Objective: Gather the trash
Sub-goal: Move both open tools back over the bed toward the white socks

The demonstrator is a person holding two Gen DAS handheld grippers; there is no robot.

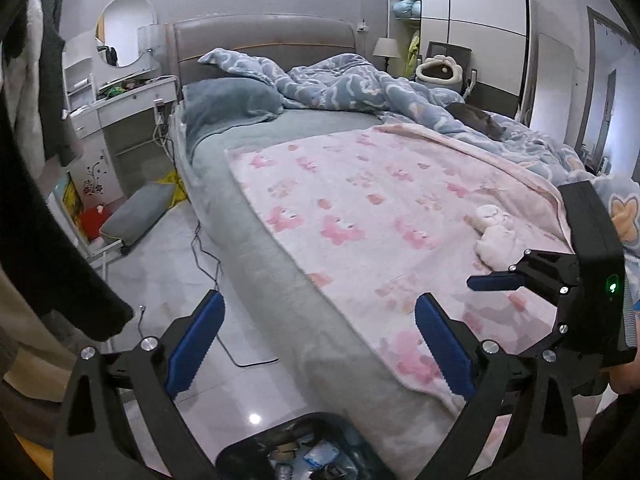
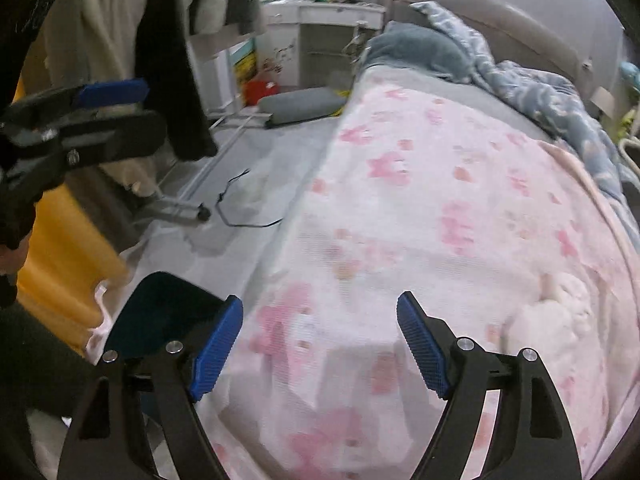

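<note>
So I'm standing at the side of the bed (image 1: 256, 280) with both tongs out; my left tongs (image 1: 316, 344) are spread wide with nothing between the blue pads, hanging over the edge of the mattress; my right tongs (image 2: 320, 344) are spread too and empty, over the pink flowery blanket (image 2: 440, 200); that view is pretty blurry. The trash itself: there's a wad of crumpled white tissue (image 1: 494, 232) lying on the pink blanket toward the far side, just past my right tongs in the left camera; nothing's touching it. Right below my left tongs sits a dark bin (image 1: 304, 452) on the floor, with scraps and wrappers already in it; a black cable (image 1: 208, 256) snakes across the tiles beside the bed.
</note>
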